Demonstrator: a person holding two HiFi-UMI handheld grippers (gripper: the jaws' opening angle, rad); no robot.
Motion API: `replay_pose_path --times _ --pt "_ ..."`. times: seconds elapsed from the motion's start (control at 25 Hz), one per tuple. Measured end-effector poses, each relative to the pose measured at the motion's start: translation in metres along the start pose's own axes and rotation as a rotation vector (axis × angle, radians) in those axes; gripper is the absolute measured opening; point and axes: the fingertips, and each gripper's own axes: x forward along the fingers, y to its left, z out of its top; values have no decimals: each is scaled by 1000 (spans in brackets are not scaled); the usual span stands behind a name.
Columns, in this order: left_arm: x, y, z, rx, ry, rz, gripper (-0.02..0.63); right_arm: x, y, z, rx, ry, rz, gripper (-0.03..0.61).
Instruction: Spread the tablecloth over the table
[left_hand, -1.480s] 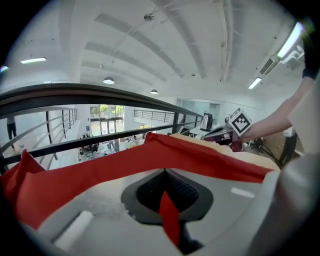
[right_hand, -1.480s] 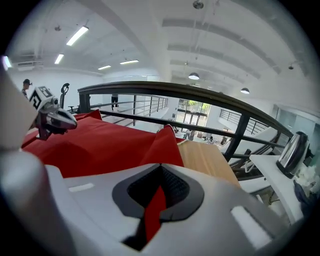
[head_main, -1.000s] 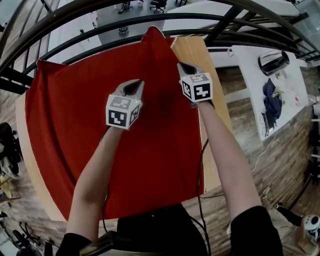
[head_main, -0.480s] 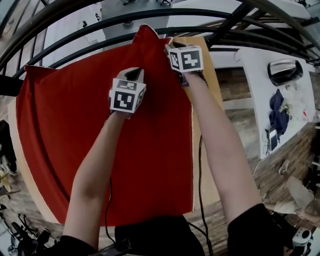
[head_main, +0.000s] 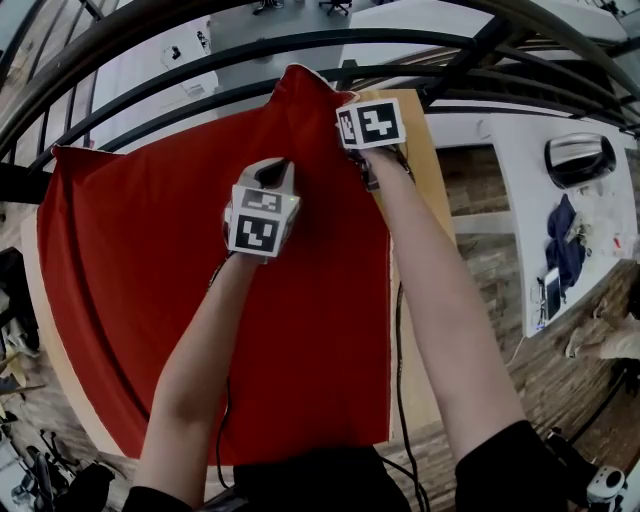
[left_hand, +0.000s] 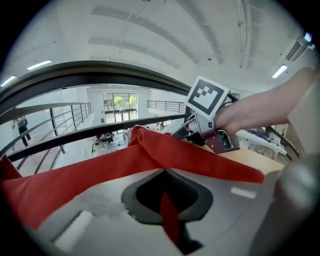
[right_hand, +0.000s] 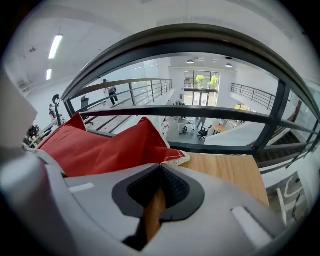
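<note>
Both grippers have advanced toward the far right corner of the table (head_main: 428, 165) since the earlier frame, the right one travelling farther.

The left gripper (head_main: 274, 170) is closed. Red fabric shows in its gap and a crease runs into its tips, which reads as a pinch on the tablecloth (head_main: 150, 300) a short way in from the far edge. The right gripper (right_hand: 161, 167) has just been closing. Its tips now meet at the pale hem of the cloth's right edge, near the far right corner, and appear to nip it.

Task status: well advanced. The cloth lies over most of the table. A strip of bare wood remains along the right edge and a thinner one along the left edge. The cloth's far right corner stands up in a hump instead of lying flat.

Remaining work, as judged: draw the cloth toward the right edge, lay the raised corner down and release.
</note>
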Motion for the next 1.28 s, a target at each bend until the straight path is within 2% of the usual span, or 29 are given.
replay_pose_path --times 0.16,0.24,0.32,0.44,0.56,0.64,0.68,0.76,0.84,0.96,1.16,1.24,1.28 --pt "0 2 2 -19 -8 -8 5 -8 -23 -1 -78 14 8 12" --pt "0 6 4 -30 -13 -11 5 -18 -50 5 -111 -3 -33 12" --pt "-1 8 5 -47 -14 -16 5 -28 -79 12 -189 -10 -99 12" --pt "-1 12 9 -53 -21 -13 5 -40 -111 25 -427 24 -192 12" --pt "4 10 12 -21 -7 -12 5 -45 -133 47 -857 86 -301 12" --pt "10 4 13 10 10 -13 5 -43 -147 49 -1078 156 -357 12" --pt "12 2 13 27 17 -16 5 -41 -153 49 -1133 177 -375 12" --pt "15 -2 11 58 31 -20 6 -36 -161 48 -1181 200 -409 12" --pt "18 -5 9 77 40 -22 11 -29 -171 41 -1169 225 -433 12" --pt "21 -6 9 88 45 -14 11 -20 -185 23 -1047 234 -426 14" --pt "21 -5 9 82 47 -13 17 -48 -178 29 -630 -43 -342 113" --pt "20 -3 8 83 43 -15 28 -69 -164 20 -513 -117 -267 121" --pt "19 -4 7 80 40 -19 40 -82 -156 10 -465 -144 -228 94"
